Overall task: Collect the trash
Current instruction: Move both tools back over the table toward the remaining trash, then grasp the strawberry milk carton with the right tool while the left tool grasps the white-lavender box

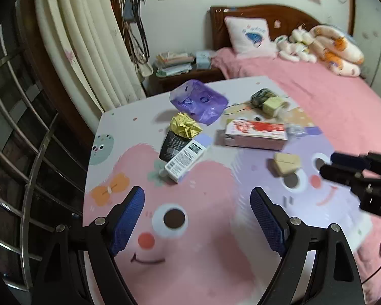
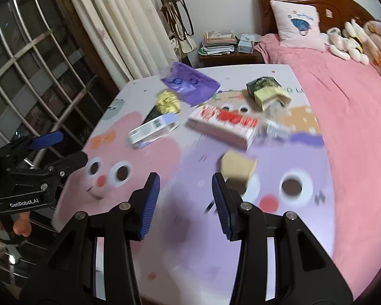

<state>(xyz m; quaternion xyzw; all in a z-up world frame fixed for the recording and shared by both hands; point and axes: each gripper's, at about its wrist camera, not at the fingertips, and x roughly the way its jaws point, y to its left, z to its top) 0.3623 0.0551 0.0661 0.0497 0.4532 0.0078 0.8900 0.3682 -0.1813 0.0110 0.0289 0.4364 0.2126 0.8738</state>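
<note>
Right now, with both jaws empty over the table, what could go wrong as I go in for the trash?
1. The tan box lies nearest the right gripper; its narrower jaws may nudge it away.
2. The white carton overlaps the black packet and gold wrapper; the left gripper could drag all three.
3. Both views are blurred, so aim may be off.

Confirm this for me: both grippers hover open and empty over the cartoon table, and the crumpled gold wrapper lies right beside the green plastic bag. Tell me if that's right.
One detail is wrong: the plastic bag is purple, not green, as the left wrist view shows. The rest stands: the crumpled gold wrapper lies right beside it, and the left gripper and right gripper both hover open and empty over the cartoon table.
</note>
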